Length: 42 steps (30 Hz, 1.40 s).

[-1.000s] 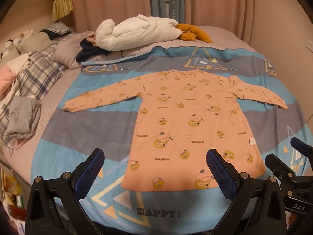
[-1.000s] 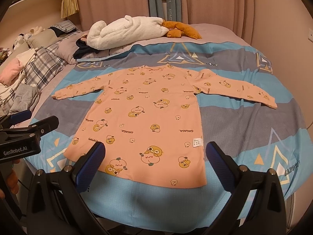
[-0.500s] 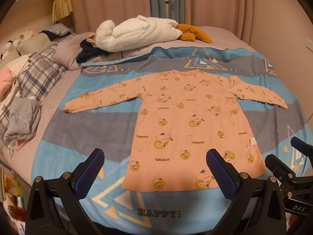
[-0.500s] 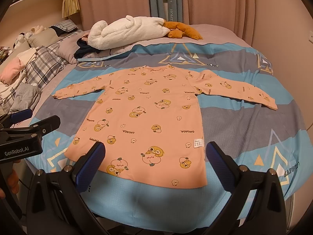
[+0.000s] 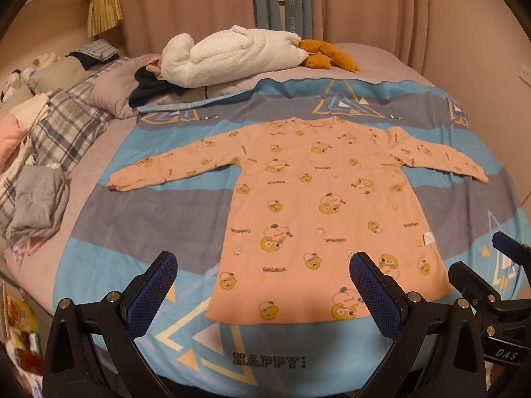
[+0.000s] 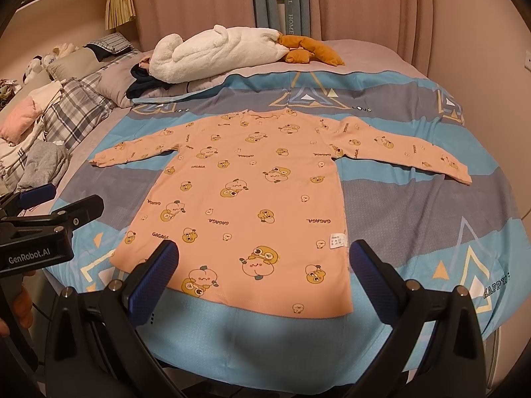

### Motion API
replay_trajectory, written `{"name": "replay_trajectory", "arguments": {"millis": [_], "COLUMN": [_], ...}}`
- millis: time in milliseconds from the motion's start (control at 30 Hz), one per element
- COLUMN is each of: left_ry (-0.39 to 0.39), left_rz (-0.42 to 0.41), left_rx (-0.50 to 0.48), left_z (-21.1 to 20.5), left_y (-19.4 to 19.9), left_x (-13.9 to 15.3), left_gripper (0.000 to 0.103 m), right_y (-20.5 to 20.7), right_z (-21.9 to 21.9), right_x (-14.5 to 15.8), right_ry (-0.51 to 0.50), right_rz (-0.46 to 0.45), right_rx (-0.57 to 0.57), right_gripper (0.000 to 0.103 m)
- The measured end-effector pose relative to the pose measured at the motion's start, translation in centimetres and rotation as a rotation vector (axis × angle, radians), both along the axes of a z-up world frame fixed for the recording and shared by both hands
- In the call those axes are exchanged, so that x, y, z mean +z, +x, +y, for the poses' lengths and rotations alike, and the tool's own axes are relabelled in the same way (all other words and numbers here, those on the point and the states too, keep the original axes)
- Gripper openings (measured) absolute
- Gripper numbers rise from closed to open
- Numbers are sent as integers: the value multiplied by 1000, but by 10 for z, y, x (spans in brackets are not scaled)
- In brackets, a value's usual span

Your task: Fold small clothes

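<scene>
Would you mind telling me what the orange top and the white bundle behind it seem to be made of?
The orange top looks like thin, matte cotton knit: it lies flat and limp, print unbroken. The white bundle looks like fluffy fleece or plush, with a nubby surface; exact fibre unclear.

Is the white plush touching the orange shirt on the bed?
Apart. In the right wrist view, a wide band of the blue and grey cover lies between the white plush and the collar of the shirt.

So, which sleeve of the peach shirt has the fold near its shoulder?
The sleeve on the right gripper's side of the peach shirt: its cloth overlaps near the armpit, while the other sleeve lies flat.
</scene>
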<state>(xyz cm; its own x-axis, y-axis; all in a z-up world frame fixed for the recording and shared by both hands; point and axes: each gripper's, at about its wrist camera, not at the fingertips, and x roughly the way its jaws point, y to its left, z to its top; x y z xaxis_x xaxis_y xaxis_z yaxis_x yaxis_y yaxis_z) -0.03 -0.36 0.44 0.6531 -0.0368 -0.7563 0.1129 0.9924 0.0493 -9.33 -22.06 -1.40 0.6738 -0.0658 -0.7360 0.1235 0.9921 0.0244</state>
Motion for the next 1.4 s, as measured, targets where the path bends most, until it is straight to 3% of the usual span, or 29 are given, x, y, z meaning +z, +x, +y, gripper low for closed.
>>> {"name": "replay_trajectory", "arguments": {"millis": [967,1033,1167,1400], "left_ry": [-8,-31,-102,-250], "left_rz": [4,26,126,289], "left_rx": [-7,-9,9,14], "left_z": [0,2,7,12], "left_y": [1,6,26,59], "left_x": [-3,-11,-41,-83], "left_gripper": [103,103,103,103], "right_y": [0,2,9,18], "right_z": [1,-4,-32,-114], "right_x": [-1,-6,-26,-57], "right_ry": [16,65,264,378], "right_rz": [3,4,8,-16], "right_rx": [-5,1,-8,-232], "right_gripper": [103,103,103,103]}}
